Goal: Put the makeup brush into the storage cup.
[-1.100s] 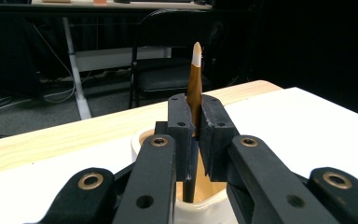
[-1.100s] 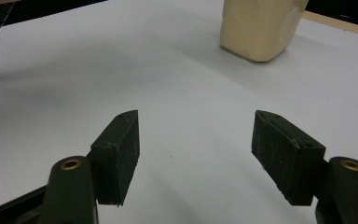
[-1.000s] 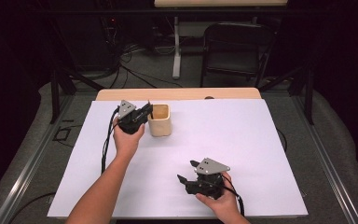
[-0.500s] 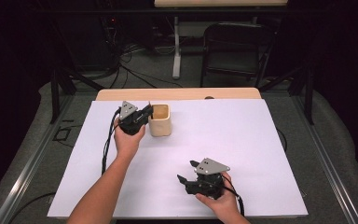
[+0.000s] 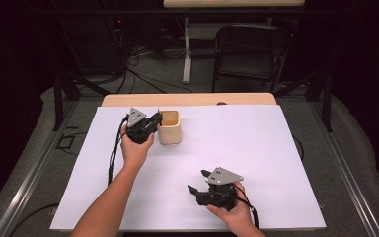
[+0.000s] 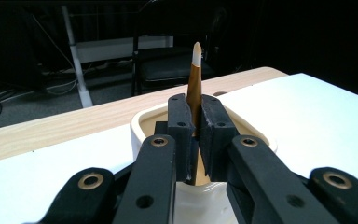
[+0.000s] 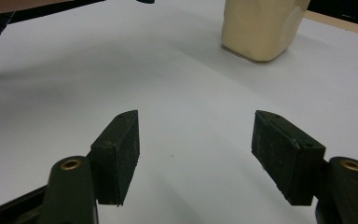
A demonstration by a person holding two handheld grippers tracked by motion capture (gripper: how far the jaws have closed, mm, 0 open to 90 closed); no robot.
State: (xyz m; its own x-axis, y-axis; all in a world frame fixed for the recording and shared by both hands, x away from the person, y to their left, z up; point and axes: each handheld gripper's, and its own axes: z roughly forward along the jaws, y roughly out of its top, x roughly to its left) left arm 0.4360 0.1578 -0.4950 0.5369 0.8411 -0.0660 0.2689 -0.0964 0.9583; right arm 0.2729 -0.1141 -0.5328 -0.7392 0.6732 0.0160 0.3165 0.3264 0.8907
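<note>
Two hand-held tongs at a table (image 5: 276,148) covered with a white sheet, seen from above and along each tool.

Left tongs (image 6: 195,123): the two black jaws stand pressed together on the rim of a cream cup (image 6: 142,126), clamping its near wall edge-on. The thin brown wall, pale at its top, rises between the jaw tips in the left gripper view, and part of one jaw sits inside the cup's mouth. In the high view these left tongs (image 5: 157,120) lie at the cup's left side, held by the person's left hand (image 5: 135,148), whose forearm comes in from the bottom edge. The cup (image 5: 170,129) stands upright on the far left part of the sheet, close to the strip of bare wood along the table's far edge.

Right tongs (image 7: 196,154): the jaws stand wide apart with only the bare white sheet between them. In the right gripper view the cup (image 7: 261,28) appears farther off, at the top of the view. In the high view the right tongs (image 5: 197,182) rest low over the near part of the sheet, well apart from the cup, gripped from behind by the right hand (image 5: 232,215).

A dark chair (image 5: 246,49) stands beyond the table.
</note>
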